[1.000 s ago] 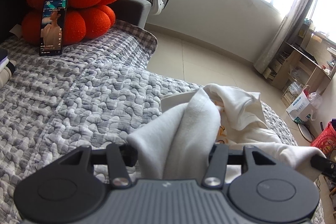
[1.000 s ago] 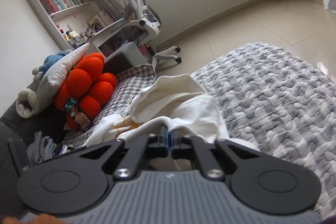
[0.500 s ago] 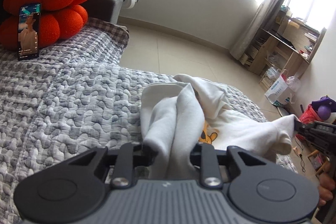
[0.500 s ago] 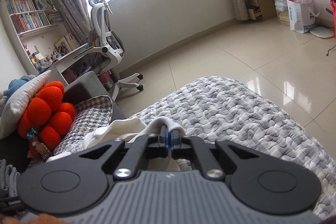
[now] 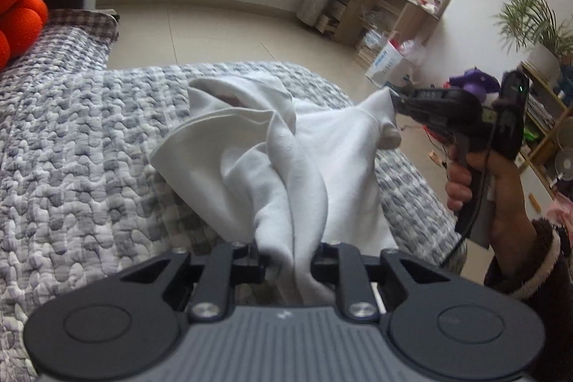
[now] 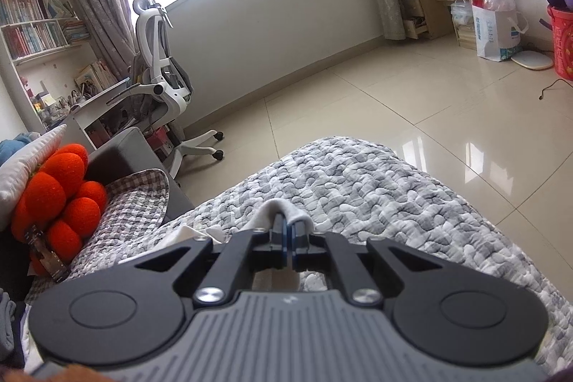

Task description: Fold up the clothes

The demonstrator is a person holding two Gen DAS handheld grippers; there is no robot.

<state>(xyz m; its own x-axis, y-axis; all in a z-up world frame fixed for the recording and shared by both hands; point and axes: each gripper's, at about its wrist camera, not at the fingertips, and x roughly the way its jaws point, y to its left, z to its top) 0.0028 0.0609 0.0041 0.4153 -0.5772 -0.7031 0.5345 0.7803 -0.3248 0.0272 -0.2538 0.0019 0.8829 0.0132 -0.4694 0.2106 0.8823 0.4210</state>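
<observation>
- Left gripper (image 5: pixel 288 262): jaws closing on a thick bunched fold of the white garment (image 5: pixel 286 167), which fills the gap between them.
- Right gripper (image 6: pixel 287 244): pinched fully together on a thin edge of the same garment. In the left wrist view it sits at 3 o'clock, holding a corner of cloth raised off the bed.
- Garment location: centre of the left view, half lifted, and draped between the two grippers over the grey quilted bedspread (image 5: pixel 78 167).
- Risk, judged: the left grip takes several layers in a wad, not a single hem. Pulling apart may drag out a crumpled mass with no clean fold line.
- Risk, judged: the right hold is on a narrow tip of fabric. Tension from the left could strip it free.
- Risk, judged: loose cloth hanging toward the bed edge at 4 o'clock may slide to the floor.
- Surface: soft, textured quilt, likely to snag and bunch dragged fabric.
- Room: tiled floor (image 6: pixel 412 102), office chair (image 6: pixel 161 67) at 10 o'clock in the right view, orange cushion (image 6: pixel 61 199) at 9 o'clock, shelving and a potted plant (image 5: pixel 533 20) at 2 o'clock in the left view.
</observation>
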